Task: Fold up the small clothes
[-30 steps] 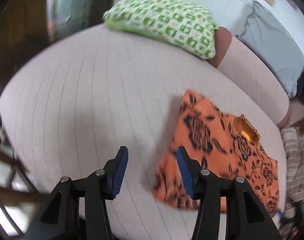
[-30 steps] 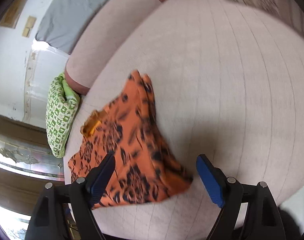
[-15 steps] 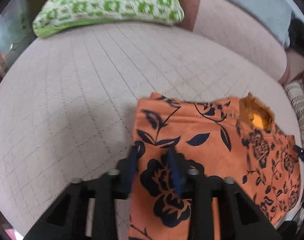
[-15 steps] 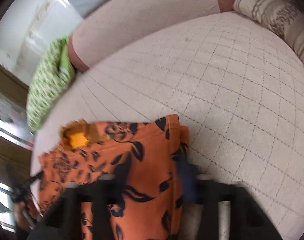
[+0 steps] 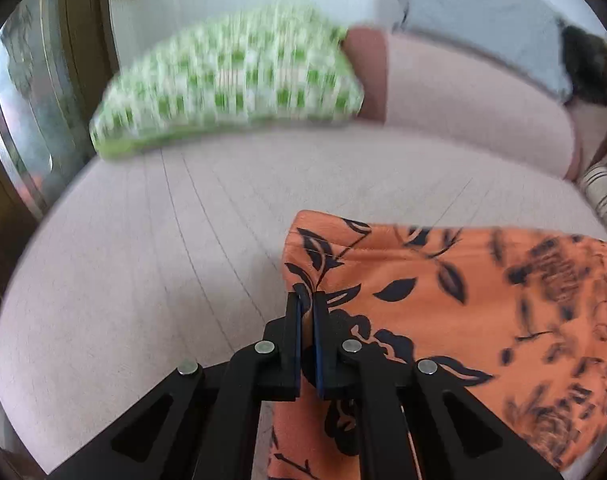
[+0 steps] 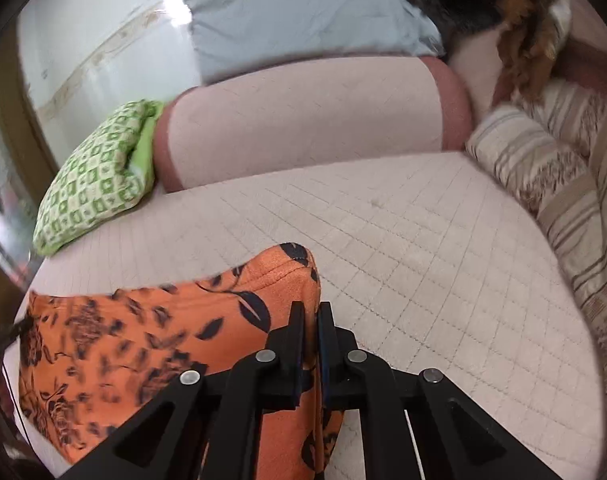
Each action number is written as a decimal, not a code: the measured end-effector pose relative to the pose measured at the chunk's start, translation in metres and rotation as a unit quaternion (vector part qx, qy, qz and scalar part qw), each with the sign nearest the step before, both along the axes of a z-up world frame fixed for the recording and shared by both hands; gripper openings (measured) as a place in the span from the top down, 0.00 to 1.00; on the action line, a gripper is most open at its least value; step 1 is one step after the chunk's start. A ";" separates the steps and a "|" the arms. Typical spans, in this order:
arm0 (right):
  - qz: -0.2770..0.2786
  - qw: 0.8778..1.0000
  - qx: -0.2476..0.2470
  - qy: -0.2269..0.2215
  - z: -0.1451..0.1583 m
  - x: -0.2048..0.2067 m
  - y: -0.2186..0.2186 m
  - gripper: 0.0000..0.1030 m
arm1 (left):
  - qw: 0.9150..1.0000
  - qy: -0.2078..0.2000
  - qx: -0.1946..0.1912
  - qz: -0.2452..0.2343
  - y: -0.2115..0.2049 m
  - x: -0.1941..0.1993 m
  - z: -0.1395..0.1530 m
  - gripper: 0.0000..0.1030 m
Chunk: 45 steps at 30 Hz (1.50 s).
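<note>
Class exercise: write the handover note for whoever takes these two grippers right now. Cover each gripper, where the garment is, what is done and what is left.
Left gripper: jaws shut on the orange floral garment, at its left edge.
Right gripper: jaws shut on the same garment, at its right edge.
Garment: on the quilted sofa seat, partly lifted at the gripped edges.
Done: both edges gripped.
Left: probably carry them over to make the fold, release, smooth.

Quilted pink bed (image 6: 403,232) bears orange garment (image 6: 151,332), green pillow (image 6: 99,184).

Garment (image 6: 151,332) lies on the sofa seat (image 6: 403,240); cushion (image 6: 99,176) behind-left, against the backrest (image 6: 303,116); pillows (image 6: 543,168) right.
</note>
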State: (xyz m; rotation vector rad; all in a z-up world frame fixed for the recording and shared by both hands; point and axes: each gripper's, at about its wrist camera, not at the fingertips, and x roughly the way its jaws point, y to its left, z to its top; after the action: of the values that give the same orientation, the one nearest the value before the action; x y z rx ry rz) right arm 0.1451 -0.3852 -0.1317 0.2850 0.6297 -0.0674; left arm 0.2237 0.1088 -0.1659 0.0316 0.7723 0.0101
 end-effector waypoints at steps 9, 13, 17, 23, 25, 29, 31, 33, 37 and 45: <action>-0.006 0.995 0.013 0.096 -0.043 0.011 -0.007 0.83 | 1.000 0.003 0.013 0.014 0.006 -0.014 0.012 0.88; 0.000 0.998 0.021 0.054 -0.005 -0.022 -0.001 0.83 | 1.000 -0.022 -0.018 0.001 0.009 -0.062 0.043 0.84; 0.087 0.991 0.100 0.029 0.008 -0.055 0.034 0.77 | 0.999 -0.003 -0.020 -0.037 -0.014 -0.097 0.040 0.78; 0.142 0.967 0.205 0.054 -0.058 -0.100 0.073 0.31 | 0.991 0.092 0.059 -0.071 -0.047 -0.102 -0.047 0.78; 0.115 0.966 0.213 0.090 -0.095 -0.102 0.064 0.45 | 0.990 0.065 0.088 -0.087 -0.051 -0.111 -0.046 0.77; 0.075 0.954 0.277 0.091 -0.103 -0.105 0.031 0.61 | 0.993 0.053 0.060 -0.087 -0.053 -0.124 -0.011 0.77; 0.080 0.963 0.242 0.084 -0.086 -0.108 0.038 0.46 | 0.994 0.024 0.041 -0.097 -0.059 -0.134 0.011 0.75; 0.099 0.968 0.226 0.054 -0.068 -0.114 0.047 0.42 | 0.993 0.021 0.009 -0.117 -0.069 -0.137 0.019 0.70; 0.110 0.967 0.223 0.054 -0.067 -0.110 0.059 0.40 | 0.982 0.058 -0.067 -0.164 -0.100 -0.140 0.006 0.70; 0.119 0.961 0.244 0.048 -0.056 -0.114 0.063 0.39 | 0.977 0.095 0.110 -0.153 -0.167 -0.139 -0.052 0.67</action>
State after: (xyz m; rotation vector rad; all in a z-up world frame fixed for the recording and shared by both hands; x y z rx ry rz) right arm 0.0309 -0.3218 -0.1873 0.6821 0.7686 0.3126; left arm 0.0844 -0.0579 -0.2178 0.3662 0.9485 -0.2033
